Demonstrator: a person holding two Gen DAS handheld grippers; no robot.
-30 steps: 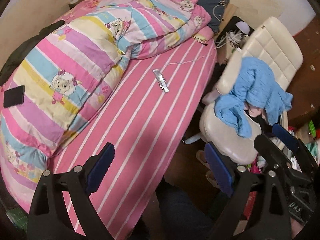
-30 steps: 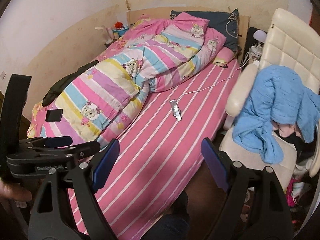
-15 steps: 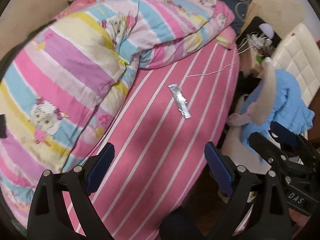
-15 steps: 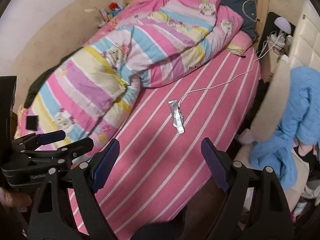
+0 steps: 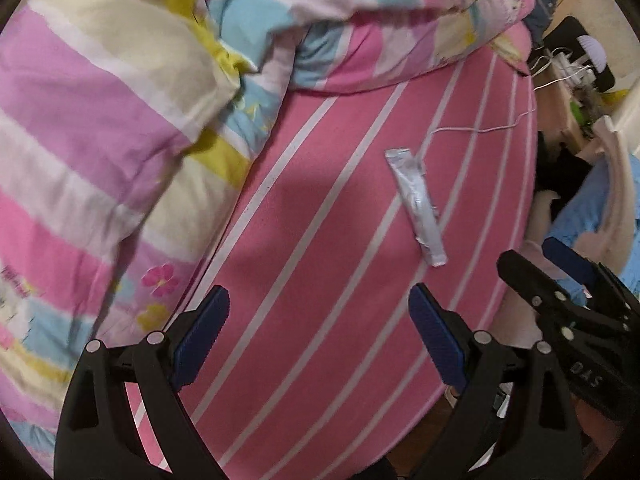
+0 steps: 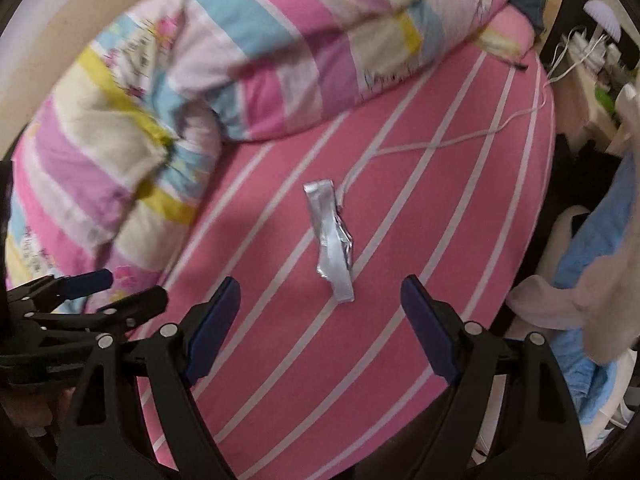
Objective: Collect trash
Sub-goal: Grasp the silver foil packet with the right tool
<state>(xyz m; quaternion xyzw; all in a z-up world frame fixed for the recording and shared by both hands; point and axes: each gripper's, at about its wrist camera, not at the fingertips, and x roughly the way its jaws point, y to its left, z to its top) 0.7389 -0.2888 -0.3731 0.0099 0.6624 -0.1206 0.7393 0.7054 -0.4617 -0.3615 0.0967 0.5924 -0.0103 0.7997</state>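
Observation:
A long crumpled silver wrapper (image 6: 331,237) lies on the pink striped bed sheet (image 6: 420,248). It also shows in the left wrist view (image 5: 416,204). My right gripper (image 6: 320,330) is open and empty, hovering just short of the wrapper's near end. My left gripper (image 5: 319,338) is open and empty, to the left of the wrapper and nearer than it. The right gripper shows at the right edge of the left wrist view (image 5: 560,280). The left gripper shows at the left edge of the right wrist view (image 6: 88,292).
A bunched striped quilt (image 6: 208,68) covers the left and far side of the bed. A white charging cable (image 6: 440,144) runs from the wrapper's far end to the cluttered nightstand (image 6: 588,52). A chair with blue cloth (image 6: 592,256) stands at the bed's right edge.
Both grippers have moved forward and down toward the bed. The wrapper is now much closer and larger in both views. Both stay open.

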